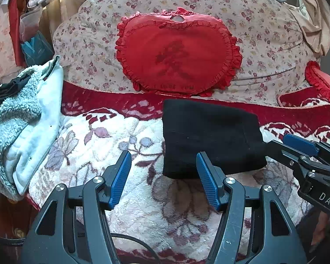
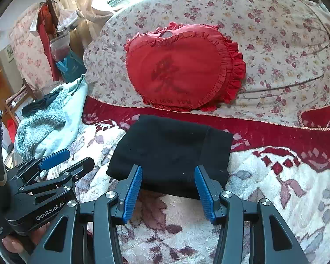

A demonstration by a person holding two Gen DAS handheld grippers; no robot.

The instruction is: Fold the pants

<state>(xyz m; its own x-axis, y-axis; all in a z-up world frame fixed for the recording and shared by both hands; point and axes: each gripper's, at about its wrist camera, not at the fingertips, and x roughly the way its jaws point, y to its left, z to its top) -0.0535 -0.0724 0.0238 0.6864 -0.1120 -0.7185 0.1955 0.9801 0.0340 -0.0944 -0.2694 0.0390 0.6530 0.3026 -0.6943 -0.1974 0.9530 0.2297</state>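
The black pants lie folded into a compact rectangle on the fleecy floral blanket, just below the red border. In the right wrist view the same black pants sit straight ahead. My left gripper stands open over the blanket at the bundle's near left corner, with nothing between its blue pads. My right gripper is open too, hovering at the bundle's near edge without pinching it. The right gripper also shows at the right edge of the left wrist view, and the left gripper at the left of the right wrist view.
A red heart-shaped pillow leans on a floral quilt roll behind the pants. A pale blue fleece garment is heaped at the left. A second red pillow sits far right. A hand grips the left tool.
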